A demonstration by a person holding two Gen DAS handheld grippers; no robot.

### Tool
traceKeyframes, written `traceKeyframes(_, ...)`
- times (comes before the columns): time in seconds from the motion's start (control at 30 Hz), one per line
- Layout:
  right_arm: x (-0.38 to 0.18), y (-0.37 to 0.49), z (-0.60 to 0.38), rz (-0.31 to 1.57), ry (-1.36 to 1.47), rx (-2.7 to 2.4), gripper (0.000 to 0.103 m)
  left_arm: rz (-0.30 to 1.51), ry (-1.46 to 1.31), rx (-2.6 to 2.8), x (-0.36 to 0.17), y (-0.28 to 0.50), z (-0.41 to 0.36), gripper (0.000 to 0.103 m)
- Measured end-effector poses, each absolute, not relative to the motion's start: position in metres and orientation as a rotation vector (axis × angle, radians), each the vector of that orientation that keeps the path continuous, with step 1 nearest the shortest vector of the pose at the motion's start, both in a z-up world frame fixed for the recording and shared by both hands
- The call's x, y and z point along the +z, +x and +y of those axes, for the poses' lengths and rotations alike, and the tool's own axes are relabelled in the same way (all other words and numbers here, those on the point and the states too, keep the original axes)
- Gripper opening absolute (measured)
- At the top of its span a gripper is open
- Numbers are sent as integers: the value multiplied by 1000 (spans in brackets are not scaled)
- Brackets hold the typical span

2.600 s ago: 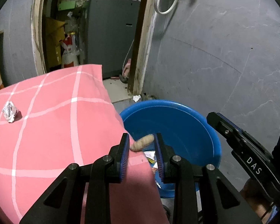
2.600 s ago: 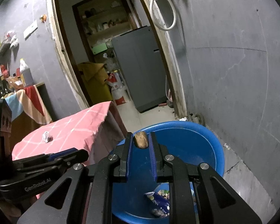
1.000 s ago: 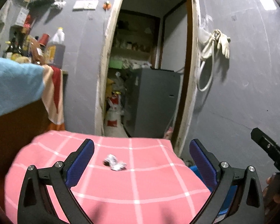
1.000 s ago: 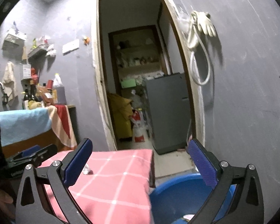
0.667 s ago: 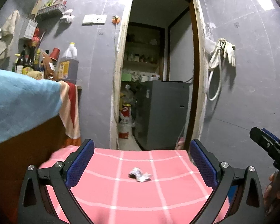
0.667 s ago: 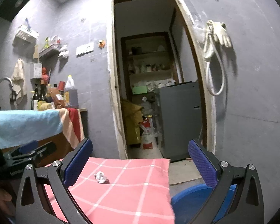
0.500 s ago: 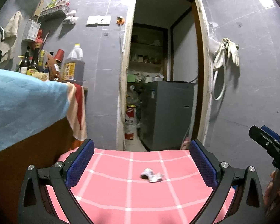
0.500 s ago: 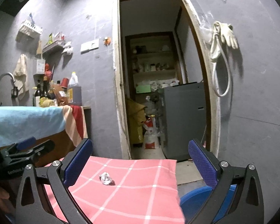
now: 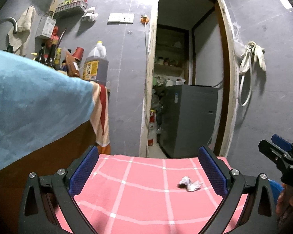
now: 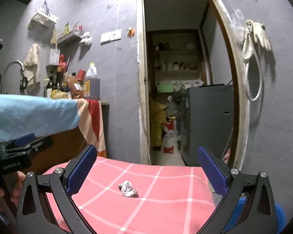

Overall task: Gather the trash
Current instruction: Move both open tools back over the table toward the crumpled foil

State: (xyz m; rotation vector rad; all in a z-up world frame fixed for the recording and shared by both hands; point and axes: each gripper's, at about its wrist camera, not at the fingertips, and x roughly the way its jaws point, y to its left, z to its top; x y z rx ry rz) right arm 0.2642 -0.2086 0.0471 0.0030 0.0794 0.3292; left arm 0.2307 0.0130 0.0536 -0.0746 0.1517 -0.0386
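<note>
Pink cloth with a white check (image 9: 138, 198) covered the low table in front of me, and one crumpled white scrap of paper (image 9: 189, 183) lay on it, alone on the fabric. I held my left gripper (image 9: 148, 173) low over the near edge of the cloth with its blue-padded fingers (image 9: 84, 170) spread wide and nothing between them; from that camera the scrap sat toward the right pad, short of it and not touching. My right gripper (image 10: 146, 172) was spread just as wide and also empty, and from its camera the crumpled paper (image 10: 128, 188) lay near the middle of the gap, farther out on the cloth (image 10: 166, 204) than the fingertips. A sliver of the blue basin (image 10: 279, 214) showed at the lower right, beside the table's right edge and lower than the tabletop. To the left, a light blue towel (image 9: 33, 105) draped a counter that carried a large jug of dark liquid (image 9: 95, 66) and several bottles. Straight ahead an open doorway showed a grey appliance (image 9: 191, 117) with cluttered shelves behind it. Pale rubber gloves (image 9: 254, 56) and a looped white hose hung on the grey wall to the right of the door frame.
</note>
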Motion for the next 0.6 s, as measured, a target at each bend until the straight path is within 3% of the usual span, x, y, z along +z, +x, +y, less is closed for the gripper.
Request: traceKeyframes(0.6,9,333,-176,380,-54,391,103,285,-68,24,27,269,36,100)
